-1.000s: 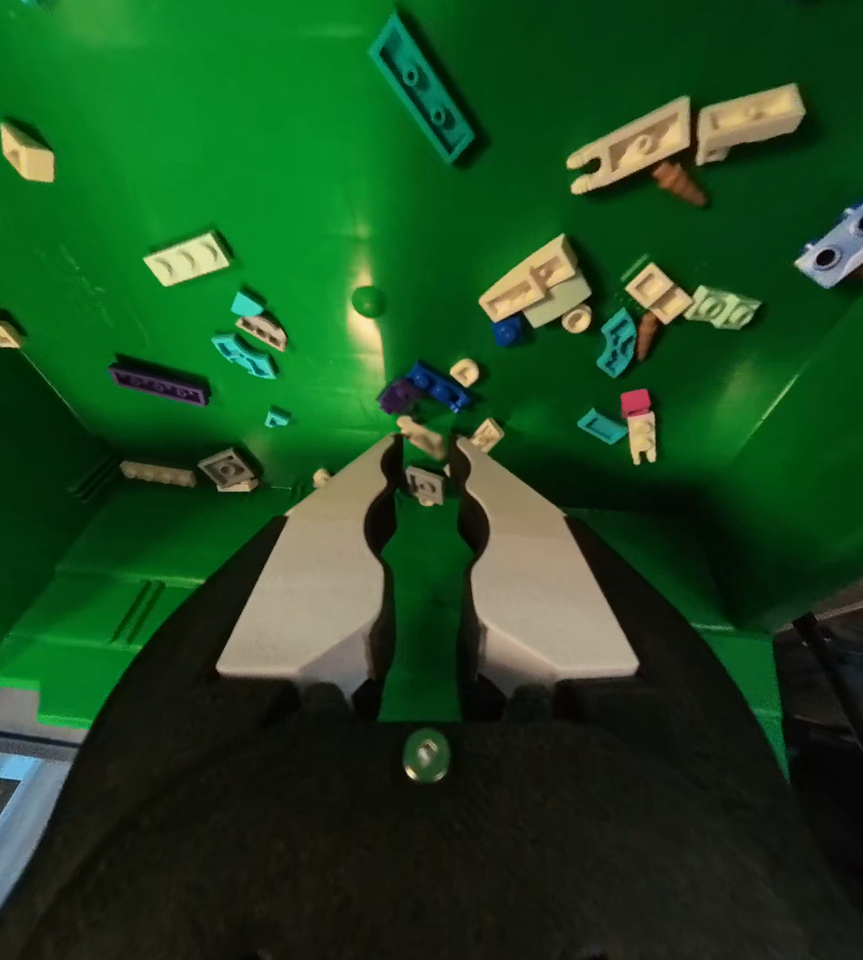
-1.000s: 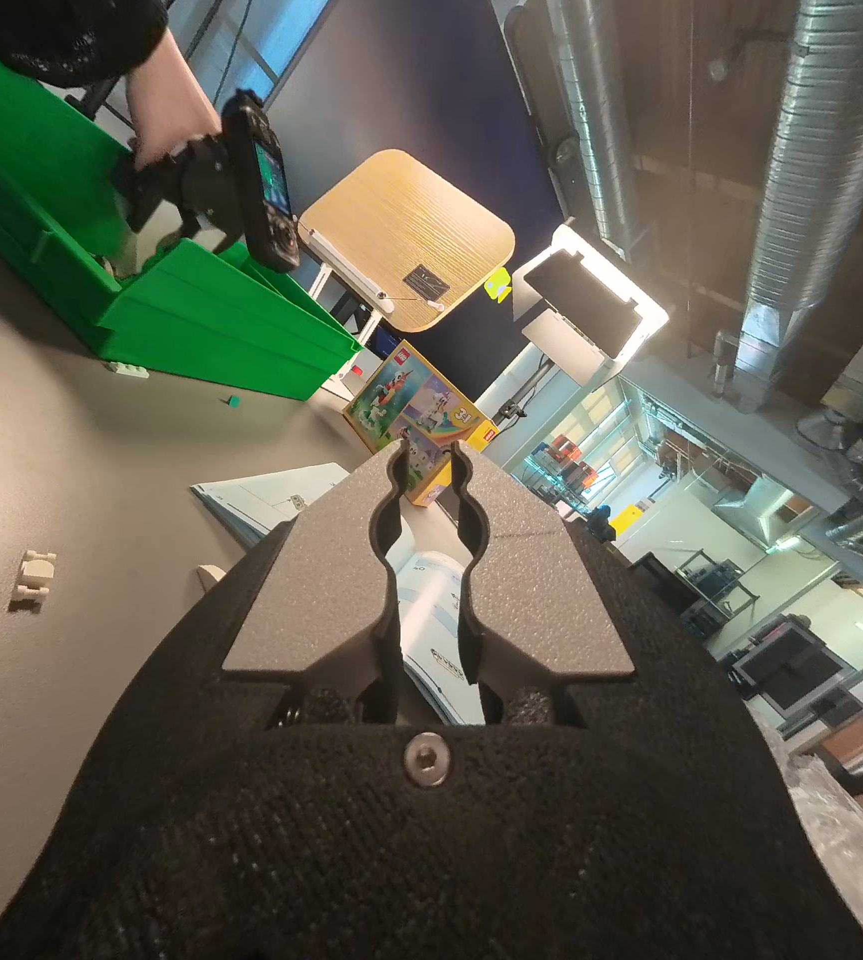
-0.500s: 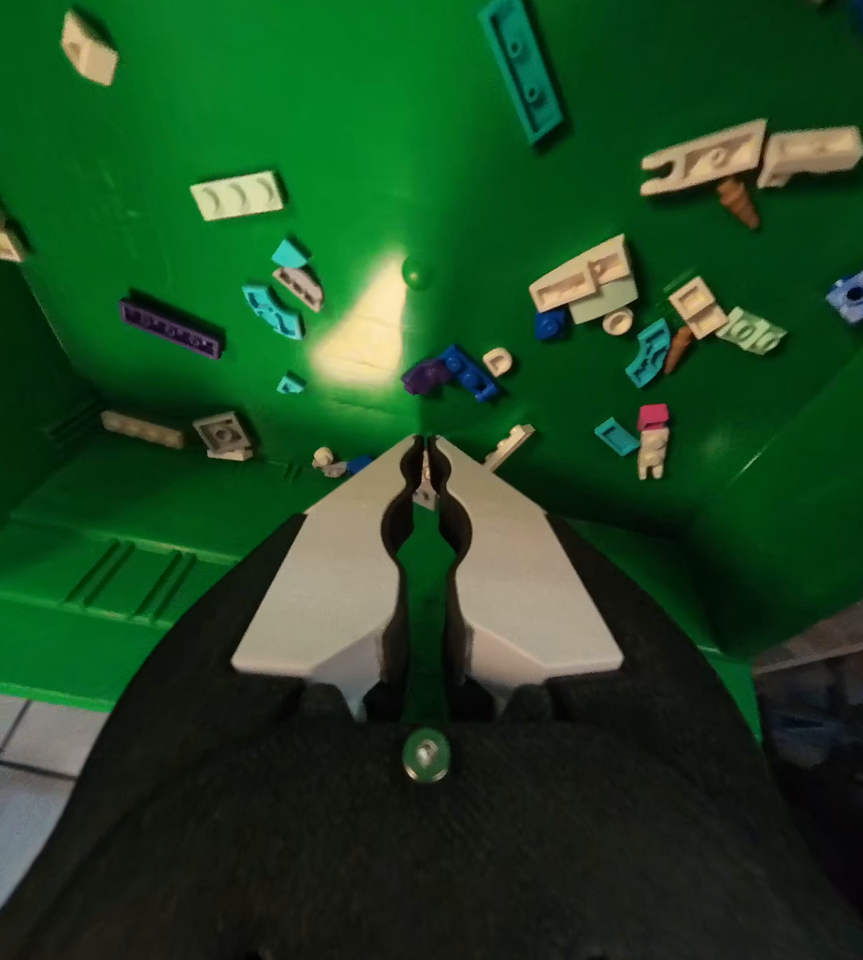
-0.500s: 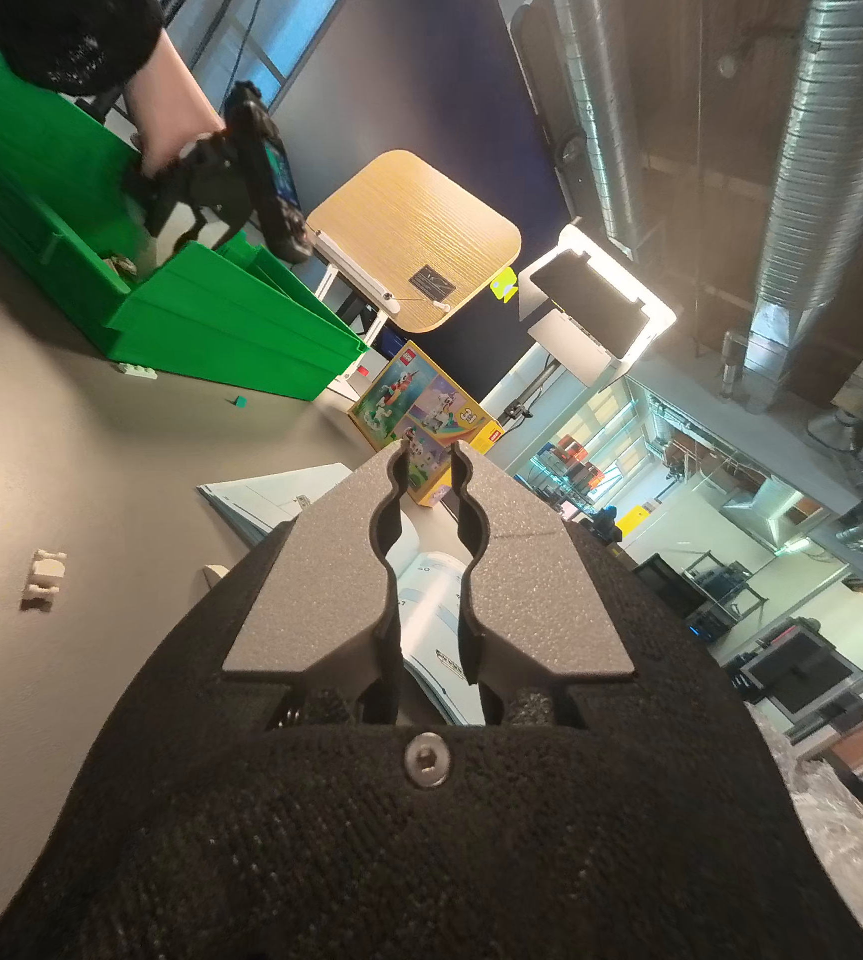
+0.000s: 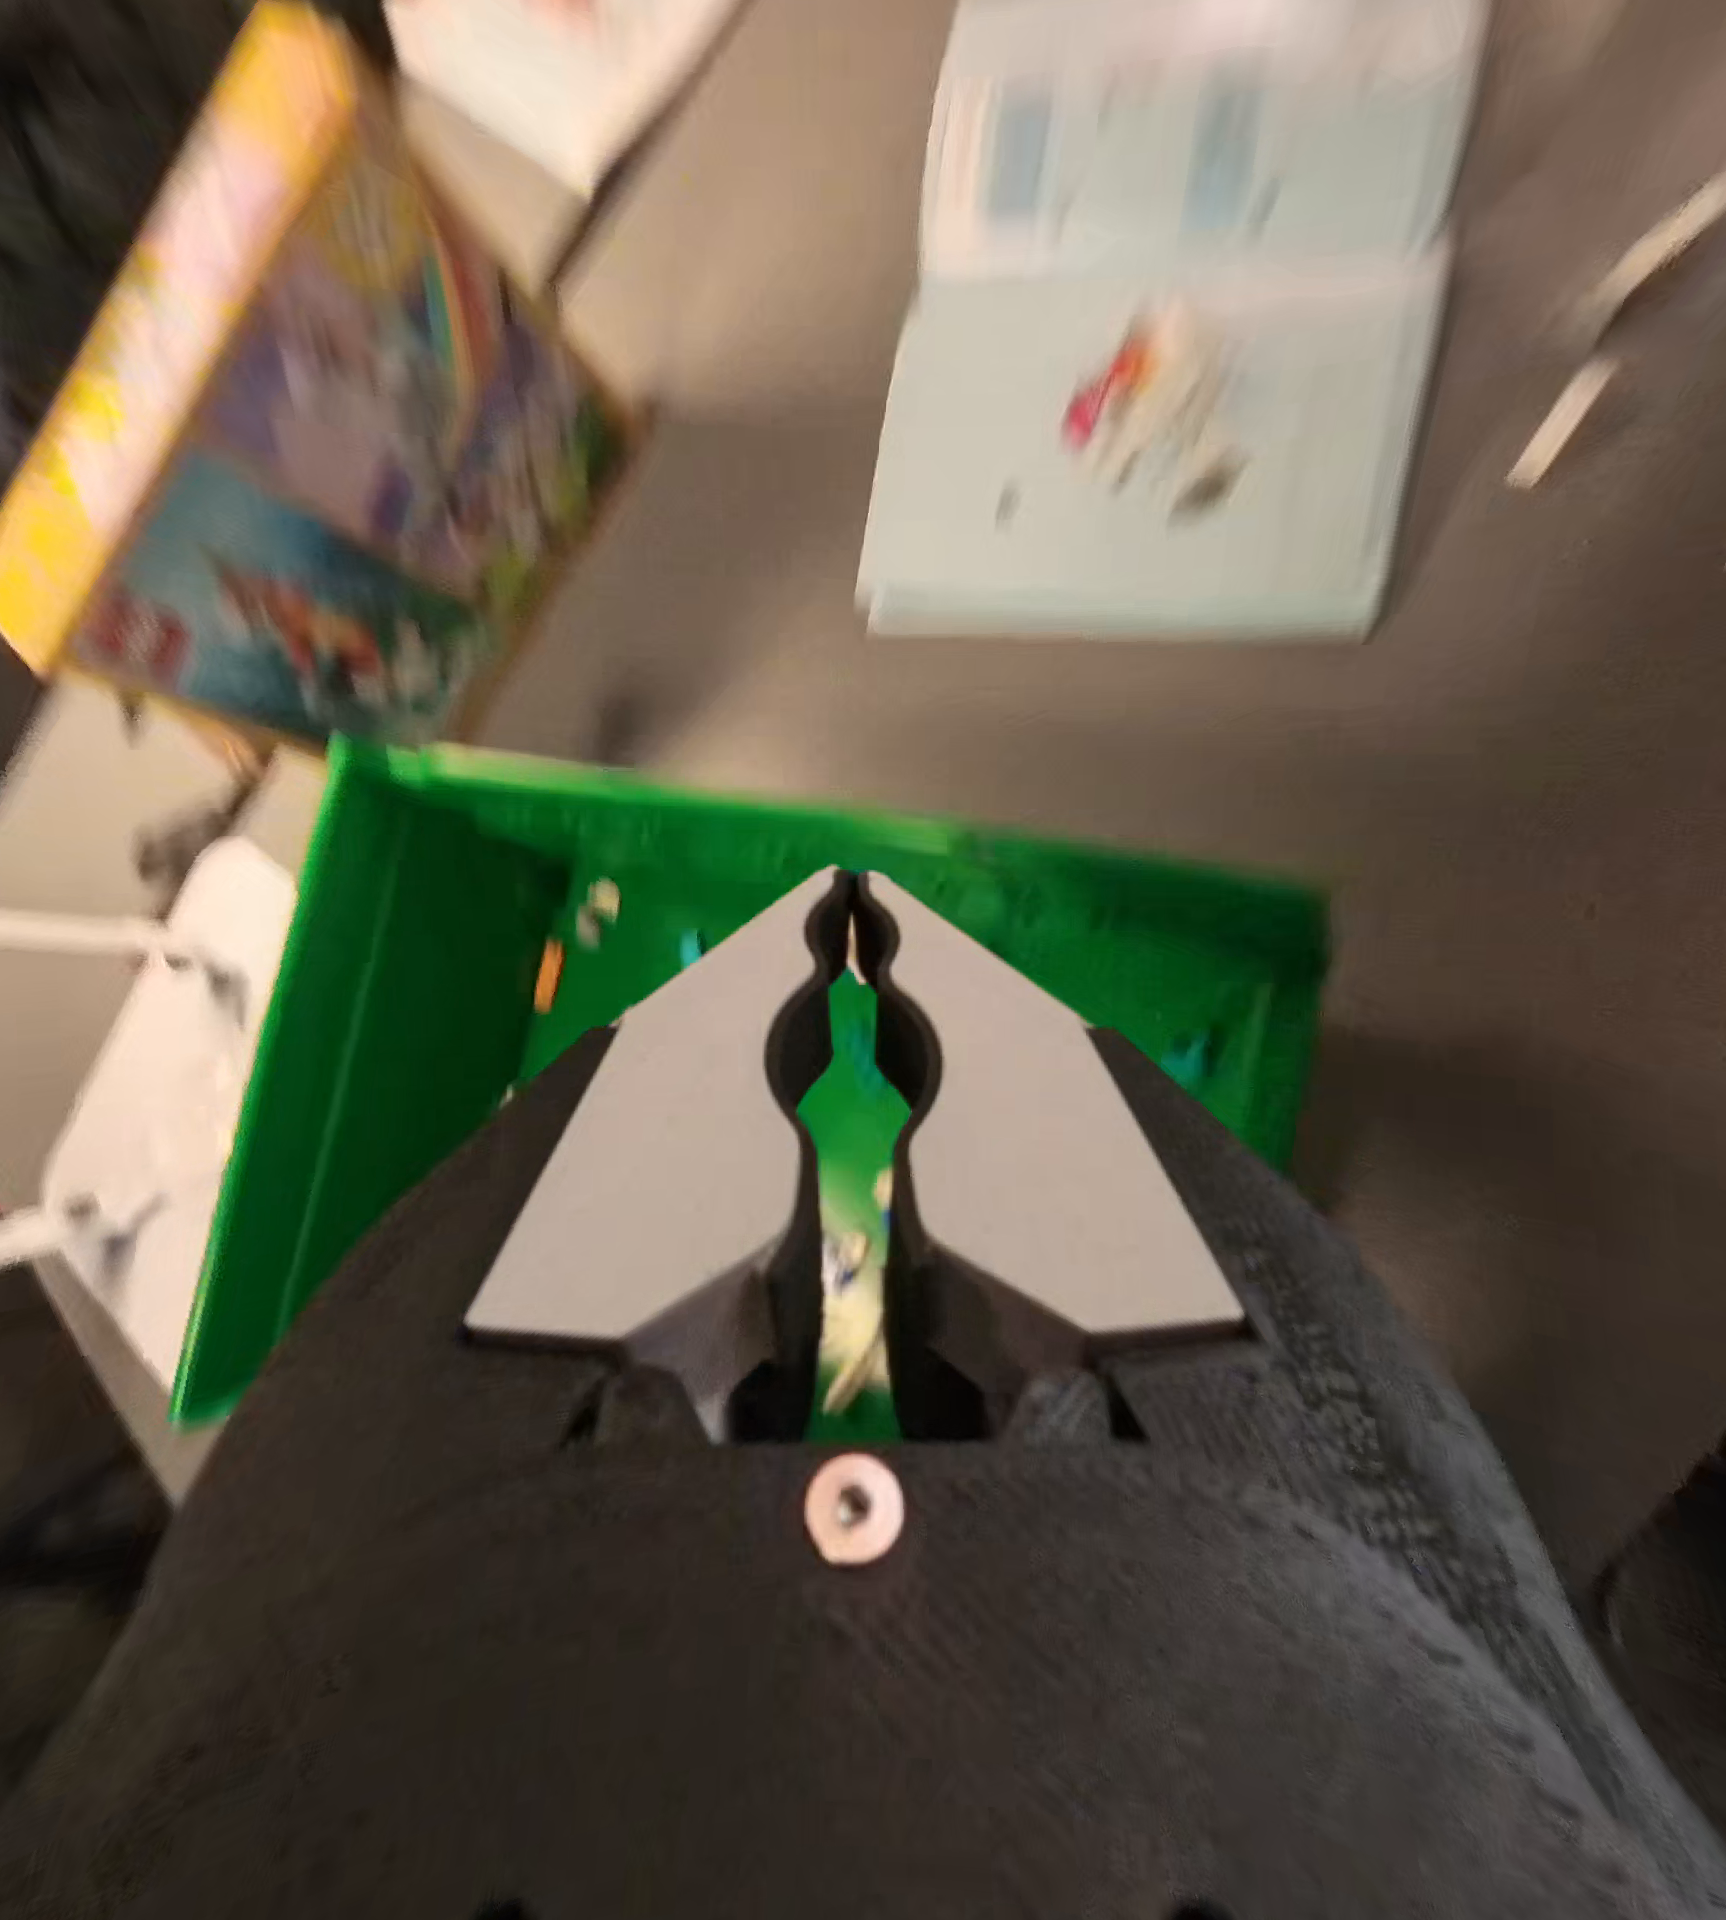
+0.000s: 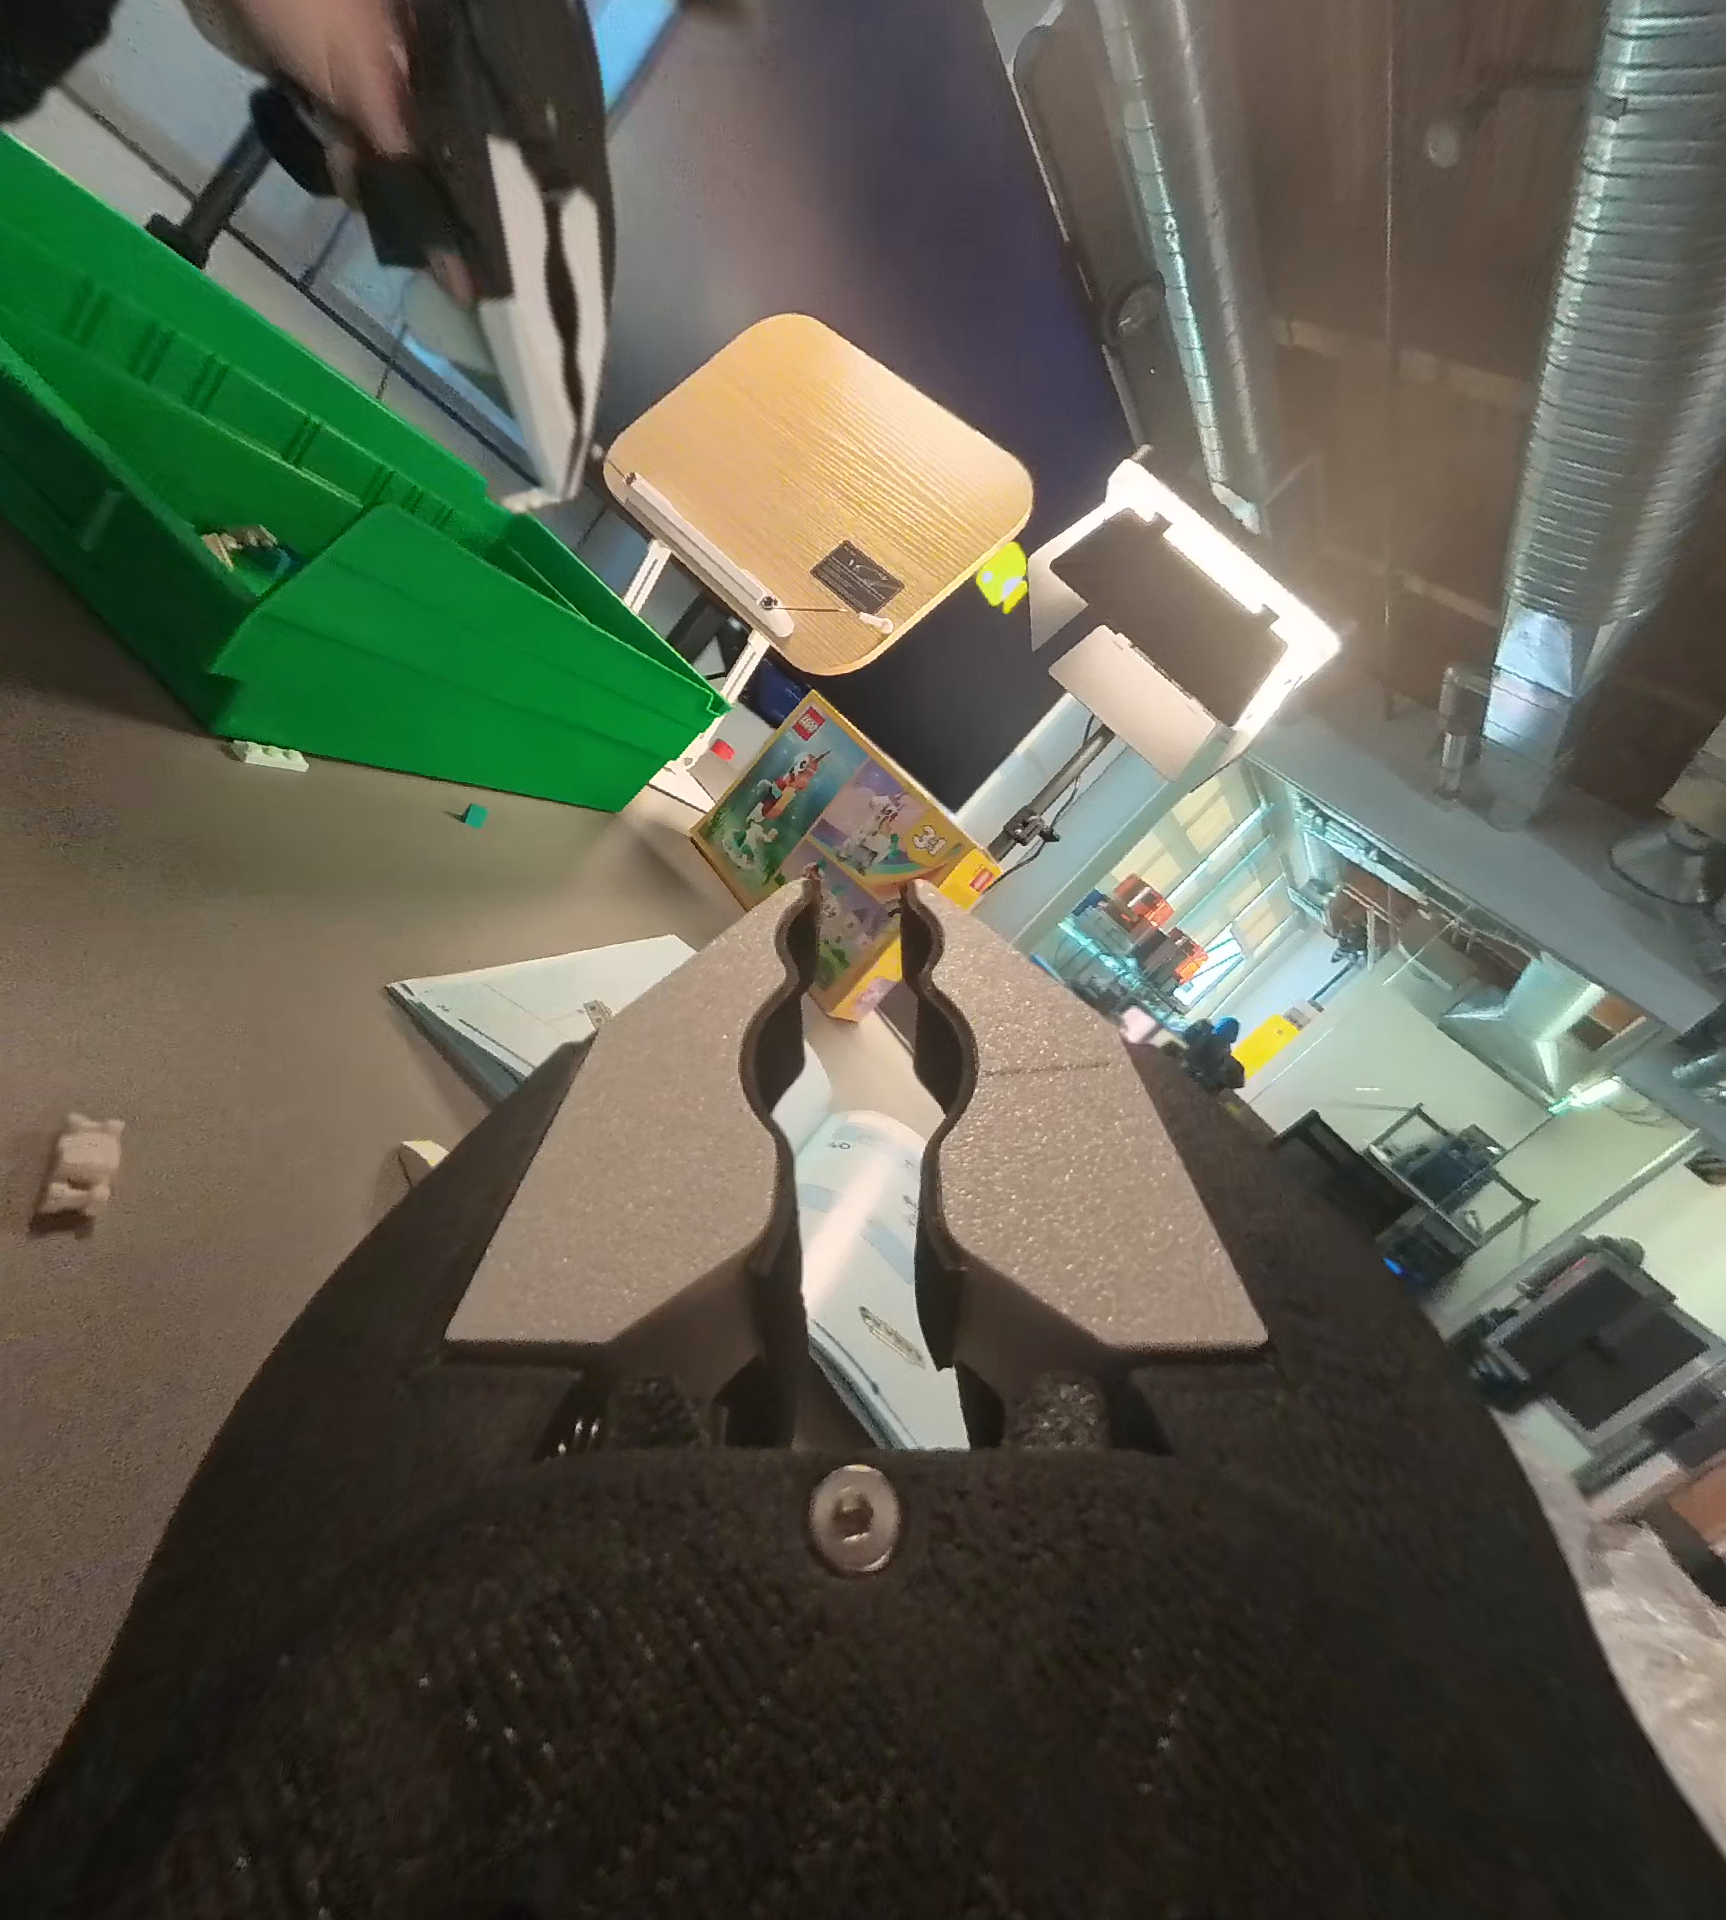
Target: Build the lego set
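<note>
Fetching a part: the left claw (image 5: 851, 883), tips pinched nearly together on a small pale brick (image 5: 850, 948), hangs above the green bin (image 5: 371, 1039). The right claw (image 6: 861, 894) waits part-open, empty. Next, probably carry it to the booklet (image 5: 1150, 416) beyond the bin.

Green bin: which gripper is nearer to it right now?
Left. The left gripper hangs directly above the green bin; the right gripper sits off across the table, pointing elsewhere.

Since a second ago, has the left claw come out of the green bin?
Yes. The left claw has lifted up and out of the green bin; its tips now sit above the bin's far rim, closed on something small.
</note>
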